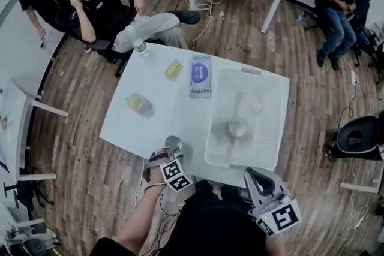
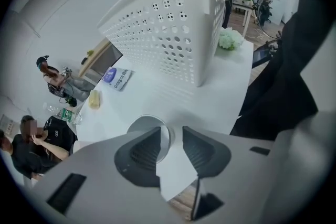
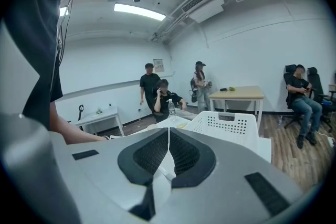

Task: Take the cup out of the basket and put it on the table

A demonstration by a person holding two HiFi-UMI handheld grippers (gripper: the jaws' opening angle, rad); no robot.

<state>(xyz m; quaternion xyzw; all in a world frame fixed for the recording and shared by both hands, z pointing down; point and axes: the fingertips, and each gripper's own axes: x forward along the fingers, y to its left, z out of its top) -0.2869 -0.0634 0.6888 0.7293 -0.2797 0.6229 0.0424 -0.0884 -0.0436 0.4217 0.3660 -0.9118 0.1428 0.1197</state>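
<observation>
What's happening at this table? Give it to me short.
A person works two handheld grippers at a white table. The left gripper points down over a grey cup standing at the table's near edge, jaws apart at its rim, not pinching. The right gripper is shut and empty, off to the side. A pale cup sits in the white basket.

On my bench (image 1: 174, 111) the basket (image 1: 267, 93) lies along the right edge, the other cup (image 1: 238, 127) inside it. The cup (image 1: 173, 142) stands at the near edge, just ahead of my left tool (image 2: 175, 136).
</observation>
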